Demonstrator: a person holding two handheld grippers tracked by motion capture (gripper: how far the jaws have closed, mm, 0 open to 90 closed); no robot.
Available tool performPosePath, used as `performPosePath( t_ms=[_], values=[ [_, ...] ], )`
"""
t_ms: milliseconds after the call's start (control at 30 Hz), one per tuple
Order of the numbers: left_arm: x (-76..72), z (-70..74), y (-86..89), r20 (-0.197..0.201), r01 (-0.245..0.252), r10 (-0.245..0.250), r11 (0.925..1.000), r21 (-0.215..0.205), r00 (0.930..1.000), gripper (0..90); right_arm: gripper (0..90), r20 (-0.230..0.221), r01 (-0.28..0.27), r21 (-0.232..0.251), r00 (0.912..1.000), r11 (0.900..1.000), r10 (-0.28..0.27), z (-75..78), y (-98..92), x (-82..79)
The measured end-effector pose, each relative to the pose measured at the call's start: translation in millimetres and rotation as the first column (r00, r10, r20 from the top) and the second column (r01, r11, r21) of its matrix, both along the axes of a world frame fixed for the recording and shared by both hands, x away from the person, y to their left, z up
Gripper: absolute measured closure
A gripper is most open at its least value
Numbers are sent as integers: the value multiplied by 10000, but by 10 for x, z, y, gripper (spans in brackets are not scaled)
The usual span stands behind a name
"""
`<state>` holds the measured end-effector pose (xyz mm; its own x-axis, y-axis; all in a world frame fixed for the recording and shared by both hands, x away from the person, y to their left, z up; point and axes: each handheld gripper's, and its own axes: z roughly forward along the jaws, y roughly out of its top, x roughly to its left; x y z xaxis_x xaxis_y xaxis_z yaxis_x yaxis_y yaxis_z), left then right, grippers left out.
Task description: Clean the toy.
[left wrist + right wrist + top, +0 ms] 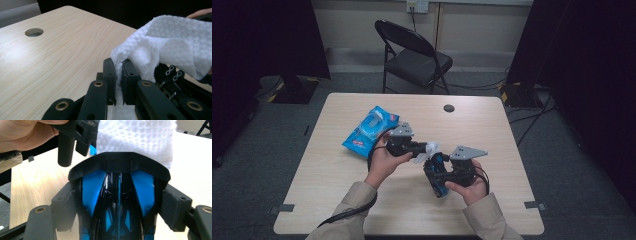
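Note:
My left gripper [424, 150] [119, 67] is shut on a white wet wipe [432, 148] [172, 42], pinching one corner while the rest billows out to the right. My right gripper [438, 176] [120, 202] is shut on a glossy black-and-blue plastic object [439, 172] [118, 167], its pads pressed on both sides. The wipe [140, 137] hangs right at the object's far end, touching or nearly touching it. The left gripper [75, 135] and its hand appear at the upper left of the right gripper view. Both are held above the table's middle.
A blue pack of wipes [369, 131] lies on the wooden table [362, 200], left of the left hand. A round cable hole [449, 108] [34, 32] sits near the far edge. A black folding chair [414, 55] stands beyond the table.

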<state>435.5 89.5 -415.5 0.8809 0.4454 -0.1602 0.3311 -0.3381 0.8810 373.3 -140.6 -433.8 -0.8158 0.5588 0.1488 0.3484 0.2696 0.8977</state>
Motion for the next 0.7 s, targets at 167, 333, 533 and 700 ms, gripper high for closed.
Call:
performPosePath(
  t_ms=[167,333,533,700],
  values=[
    [14,4,127,88,-207,206,9998,39,9997,837,257,32,137,50,9999,9999,-138,7,-26,11],
    [19,7,275,132,-392,391,9992,103,9991,839,257,5,319,108,9995,9994,-319,4,-77,31],
    [-29,-3,431,193,-405,399,9987,299,9990,839,257,-73,509,124,9987,9986,-508,-16,-143,60],
    [-84,-9,533,414,-292,269,9981,549,9988,840,257,-97,676,151,9977,9976,-674,-21,-182,78]
  ],
)
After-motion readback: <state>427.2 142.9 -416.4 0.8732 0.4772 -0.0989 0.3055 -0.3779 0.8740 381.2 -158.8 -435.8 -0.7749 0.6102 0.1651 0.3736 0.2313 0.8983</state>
